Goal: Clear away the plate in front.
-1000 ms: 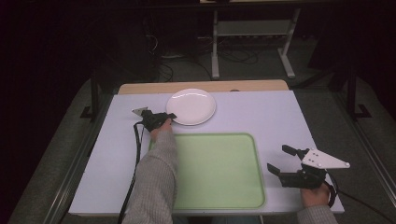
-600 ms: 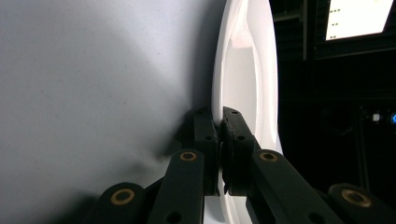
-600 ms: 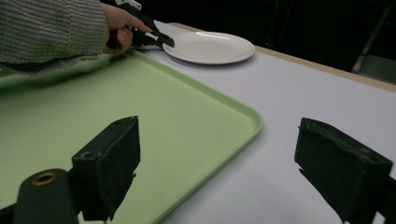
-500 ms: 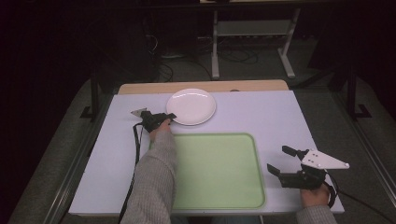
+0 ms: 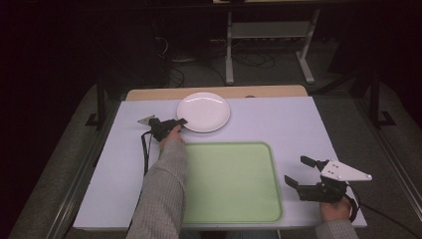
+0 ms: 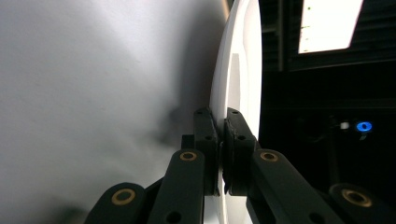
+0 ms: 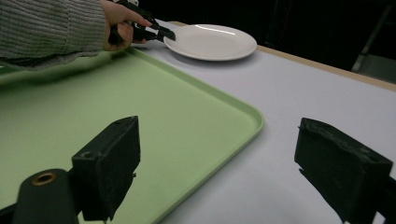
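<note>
Two grippers inspected: left gripper (image 5: 180,121) fingers had just clamped onto the plate (image 5: 204,111) rim near the counter's far edge, ready for lifting; right gripper (image 5: 301,172) fingers stood apart.

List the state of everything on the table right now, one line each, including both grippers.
Left gripper: shut on the plate's near-left rim.
Right gripper: open, empty, beside the tray's right edge.
Plate: upright, empty, flat on the table.
Tray: empty, flat on the table.
</note>
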A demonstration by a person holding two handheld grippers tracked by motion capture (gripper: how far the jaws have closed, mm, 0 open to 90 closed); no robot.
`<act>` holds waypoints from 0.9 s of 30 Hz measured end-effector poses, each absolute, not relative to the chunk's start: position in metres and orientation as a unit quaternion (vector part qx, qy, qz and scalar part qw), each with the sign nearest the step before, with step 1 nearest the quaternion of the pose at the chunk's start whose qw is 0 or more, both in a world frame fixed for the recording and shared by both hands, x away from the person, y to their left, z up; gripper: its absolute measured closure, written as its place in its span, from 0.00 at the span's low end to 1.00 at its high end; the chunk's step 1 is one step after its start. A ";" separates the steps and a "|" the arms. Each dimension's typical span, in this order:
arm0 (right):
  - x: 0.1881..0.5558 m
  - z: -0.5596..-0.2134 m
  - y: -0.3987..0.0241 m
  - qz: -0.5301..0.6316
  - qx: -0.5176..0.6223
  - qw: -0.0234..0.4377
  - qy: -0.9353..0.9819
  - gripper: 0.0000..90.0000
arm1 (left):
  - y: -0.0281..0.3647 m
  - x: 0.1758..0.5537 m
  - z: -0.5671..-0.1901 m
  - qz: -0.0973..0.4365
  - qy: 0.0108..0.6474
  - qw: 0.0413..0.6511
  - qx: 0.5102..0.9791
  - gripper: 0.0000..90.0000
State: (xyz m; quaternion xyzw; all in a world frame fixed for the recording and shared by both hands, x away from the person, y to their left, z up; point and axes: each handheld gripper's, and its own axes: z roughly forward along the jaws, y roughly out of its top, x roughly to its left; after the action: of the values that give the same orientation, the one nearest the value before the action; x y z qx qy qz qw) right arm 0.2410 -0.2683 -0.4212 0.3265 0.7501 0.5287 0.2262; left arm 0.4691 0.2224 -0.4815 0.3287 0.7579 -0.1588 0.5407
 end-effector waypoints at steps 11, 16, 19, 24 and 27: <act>0.241 -0.421 -0.268 0.528 0.325 0.227 0.751 0.15 | 0.230 0.466 -0.462 -0.148 0.737 0.570 0.332 0.95; 0.241 -0.422 -0.268 0.525 0.325 0.228 0.753 0.15 | 0.238 0.463 -0.453 -0.143 0.729 0.579 0.336 0.96; 0.241 -0.422 -0.268 0.526 0.327 0.229 0.751 0.15 | 0.244 0.461 -0.448 -0.143 0.726 0.586 0.330 0.95; 0.242 -0.422 -0.268 0.525 0.328 0.229 0.751 0.15 | 0.249 0.458 -0.439 -0.139 0.724 0.593 0.324 0.96; 0.242 -0.422 -0.268 0.525 0.327 0.229 0.752 0.15 | 0.252 0.456 -0.435 -0.135 0.721 0.595 0.327 0.96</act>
State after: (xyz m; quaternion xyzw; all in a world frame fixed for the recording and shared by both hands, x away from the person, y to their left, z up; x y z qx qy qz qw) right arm 0.2417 -0.2681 -0.4219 0.3269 0.7517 0.5250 0.2288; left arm 0.4557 0.2515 -0.4350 0.3275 0.7213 -0.1353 0.5951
